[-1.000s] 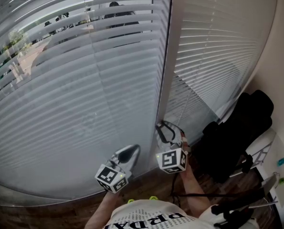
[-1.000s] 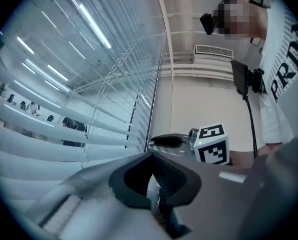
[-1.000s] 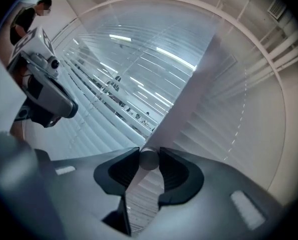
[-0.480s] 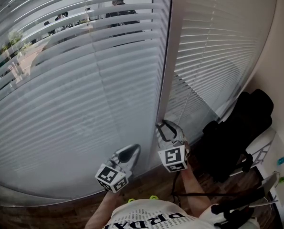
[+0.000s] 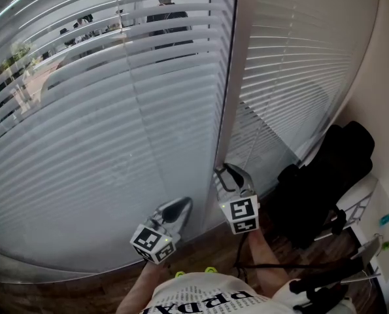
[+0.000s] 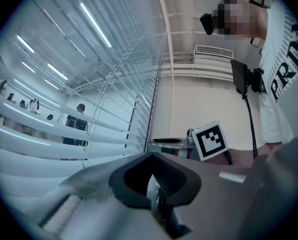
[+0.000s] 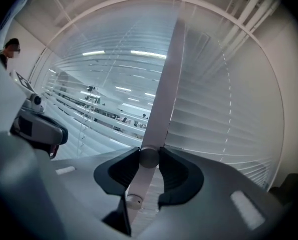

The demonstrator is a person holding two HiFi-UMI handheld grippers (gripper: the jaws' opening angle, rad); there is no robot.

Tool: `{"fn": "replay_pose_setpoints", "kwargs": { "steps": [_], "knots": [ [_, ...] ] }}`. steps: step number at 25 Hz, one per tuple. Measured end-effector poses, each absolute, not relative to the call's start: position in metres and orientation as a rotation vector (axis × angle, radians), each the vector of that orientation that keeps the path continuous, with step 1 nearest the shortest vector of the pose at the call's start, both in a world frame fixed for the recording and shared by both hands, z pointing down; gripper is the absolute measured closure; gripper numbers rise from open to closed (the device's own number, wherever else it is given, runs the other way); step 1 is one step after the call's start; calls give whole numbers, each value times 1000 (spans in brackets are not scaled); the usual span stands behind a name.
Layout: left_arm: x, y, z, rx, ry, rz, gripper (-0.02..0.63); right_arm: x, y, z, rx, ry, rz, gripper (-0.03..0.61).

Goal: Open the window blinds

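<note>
Locate the right gripper (image 5: 228,175) at the foot of the mullion (image 5: 227,77) between the two blinds, near the centre of the scene. Read it as clamped on the tilt wand (image 7: 140,180), with both pads pressing the rod's sides. Compare its marker cube (image 5: 241,214) with a second ago: rolled about the pointing axis, without shifting place. Treat this as a twist being fed into the tilt wand, i.e. the slat-tilting step under way.

Check the left blind (image 5: 116,129): gaps only along the far top rows, with a person outside (image 5: 165,5) visible through them; nearer rows lying flat and closed, little changed so far. Check the right blind (image 5: 292,64): shut throughout. Judge the task as barely started; expect further twists in the same sense to be required.

Note the left gripper (image 5: 181,205), just left of the right one, pointing at the left blind, tips together, holding nothing, unmoved.
</note>
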State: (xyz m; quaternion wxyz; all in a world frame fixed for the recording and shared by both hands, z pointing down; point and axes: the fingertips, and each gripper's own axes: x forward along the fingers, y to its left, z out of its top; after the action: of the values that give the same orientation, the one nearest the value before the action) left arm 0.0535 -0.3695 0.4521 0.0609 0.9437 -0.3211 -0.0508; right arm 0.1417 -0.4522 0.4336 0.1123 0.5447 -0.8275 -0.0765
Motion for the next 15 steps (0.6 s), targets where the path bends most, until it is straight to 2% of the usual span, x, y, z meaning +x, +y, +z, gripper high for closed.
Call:
{"fn": "replay_pose_setpoints", "kwargs": {
  "steps": [15],
  "knots": [
    [54, -370, 452, 2855, -965, -155, 621, 147, -455, 436, 1674, -2540, -32, 445]
  ]
}}
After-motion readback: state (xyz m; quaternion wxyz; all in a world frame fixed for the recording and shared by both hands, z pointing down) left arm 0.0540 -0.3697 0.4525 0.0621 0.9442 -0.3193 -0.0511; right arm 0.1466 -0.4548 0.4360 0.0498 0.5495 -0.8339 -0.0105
